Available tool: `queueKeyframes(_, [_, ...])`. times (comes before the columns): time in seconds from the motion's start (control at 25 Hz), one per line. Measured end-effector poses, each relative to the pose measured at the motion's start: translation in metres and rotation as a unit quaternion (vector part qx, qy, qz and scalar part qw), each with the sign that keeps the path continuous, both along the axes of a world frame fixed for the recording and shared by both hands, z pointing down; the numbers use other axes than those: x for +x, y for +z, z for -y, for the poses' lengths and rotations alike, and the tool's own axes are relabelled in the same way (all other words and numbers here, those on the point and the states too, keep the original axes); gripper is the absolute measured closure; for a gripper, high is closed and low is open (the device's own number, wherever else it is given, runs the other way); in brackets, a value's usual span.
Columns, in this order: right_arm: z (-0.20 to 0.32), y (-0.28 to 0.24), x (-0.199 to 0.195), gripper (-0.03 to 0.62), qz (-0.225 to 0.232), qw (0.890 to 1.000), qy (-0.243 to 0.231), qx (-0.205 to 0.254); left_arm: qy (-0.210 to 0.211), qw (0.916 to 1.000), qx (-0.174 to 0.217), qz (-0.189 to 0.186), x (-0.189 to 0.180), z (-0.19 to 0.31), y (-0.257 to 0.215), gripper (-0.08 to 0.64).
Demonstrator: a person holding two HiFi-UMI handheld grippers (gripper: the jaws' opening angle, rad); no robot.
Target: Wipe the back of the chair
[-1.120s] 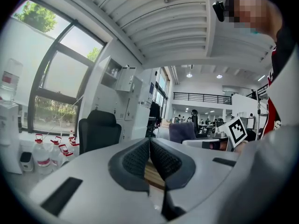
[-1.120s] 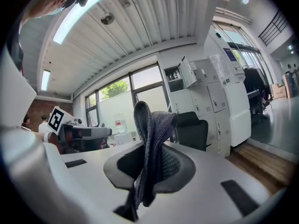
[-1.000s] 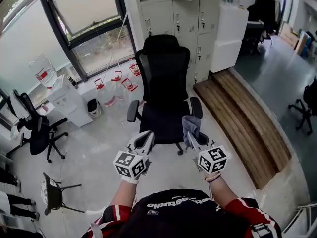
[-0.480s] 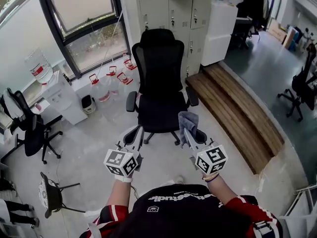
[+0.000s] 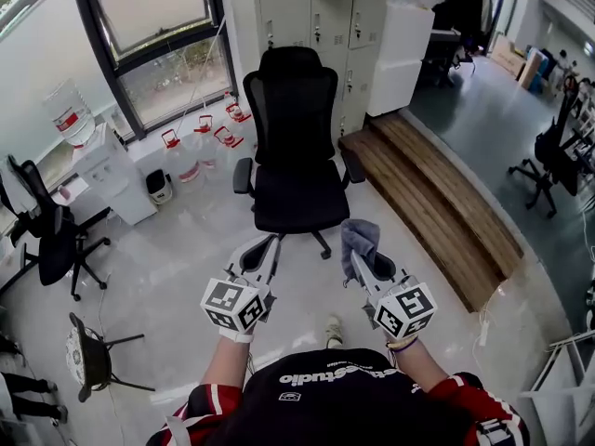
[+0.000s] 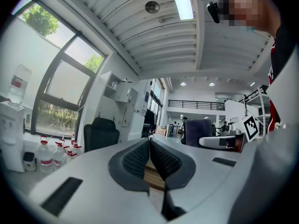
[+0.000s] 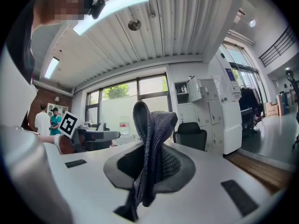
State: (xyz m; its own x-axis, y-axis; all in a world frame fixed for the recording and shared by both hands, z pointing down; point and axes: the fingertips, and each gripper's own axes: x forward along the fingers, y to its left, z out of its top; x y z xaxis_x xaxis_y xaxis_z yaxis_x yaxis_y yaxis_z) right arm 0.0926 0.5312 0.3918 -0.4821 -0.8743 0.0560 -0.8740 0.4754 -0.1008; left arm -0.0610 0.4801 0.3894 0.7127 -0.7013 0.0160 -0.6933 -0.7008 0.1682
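The right hand-held gripper is clenched on a grey cloth, which stands upright, ready for wiping. The left hand-held gripper is closed on nothing. The black chair stands well ahead, facing the person.

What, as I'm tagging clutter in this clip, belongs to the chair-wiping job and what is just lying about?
Belongs to the job:
black chair
grey cloth, clamped in the right gripper
left gripper, shut and empty

Just lying about:
water jugs
water dispenser
second chair at the left
wooden platform
lockers
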Motion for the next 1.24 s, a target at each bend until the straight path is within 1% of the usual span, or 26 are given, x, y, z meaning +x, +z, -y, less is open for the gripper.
queueKeyframes(0.16, [-0.020,0.003,-0.008,0.531,0.003,1.000,0.009,-0.005,-0.001,0.9999,-0.010,0.000,-0.014,-0.024,0.006,0.535])
queueKeyframes(0.36, [-0.043,0.008,-0.021,0.531,0.003,1.000,0.009,-0.003,-0.009,0.9999,-0.009,0.002,-0.033,-0.048,0.009,0.535])
queueKeyframes(0.52, [-0.056,0.011,-0.028,0.531,0.006,1.000,0.008,-0.002,-0.012,0.9999,-0.005,0.002,-0.040,-0.063,0.009,0.535])
queueKeyframes(0.92, [-0.070,0.009,-0.047,0.531,0.003,1.000,0.000,-0.001,-0.015,0.9999,-0.001,-0.007,-0.056,-0.078,0.008,0.535])
queueKeyframes(1.24, [-0.067,0.004,-0.060,0.531,-0.001,1.000,-0.012,-0.001,-0.022,0.9995,-0.011,-0.022,-0.070,-0.079,0.010,0.535])
